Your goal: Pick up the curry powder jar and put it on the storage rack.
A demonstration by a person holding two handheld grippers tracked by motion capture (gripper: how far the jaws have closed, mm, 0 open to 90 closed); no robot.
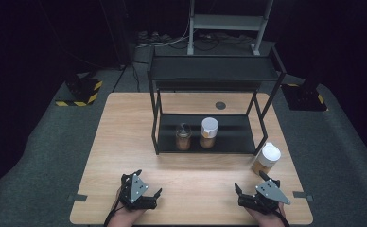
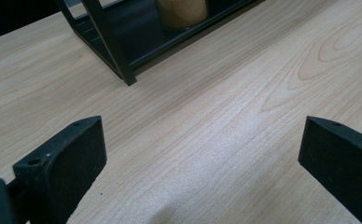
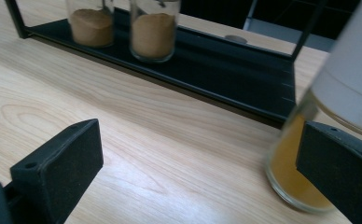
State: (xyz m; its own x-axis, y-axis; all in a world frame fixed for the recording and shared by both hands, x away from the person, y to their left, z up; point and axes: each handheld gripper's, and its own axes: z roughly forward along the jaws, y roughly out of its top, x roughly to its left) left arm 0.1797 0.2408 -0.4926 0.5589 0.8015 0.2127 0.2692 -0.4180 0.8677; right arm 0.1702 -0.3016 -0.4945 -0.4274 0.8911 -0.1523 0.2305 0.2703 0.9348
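High view is showing the pale wooden table [image 1: 125, 142] carrying a black two-tier metal rack [image 1: 210, 75], with two spice-filled glass jars [image 1: 196, 135] standing on its lower shelf. A white-lidded glass jar of orange powder [image 1: 266, 159] is sitting on the tabletop just beside the rack's right foot, close ahead of the right gripper [image 1: 252, 187]. Both the right gripper and the left gripper [image 1: 146, 182] are hovering with jaws spread wide, grasping nothing. This jar is likely rigid, smooth and breakable, so gripping the glass body below the lid seems safest.
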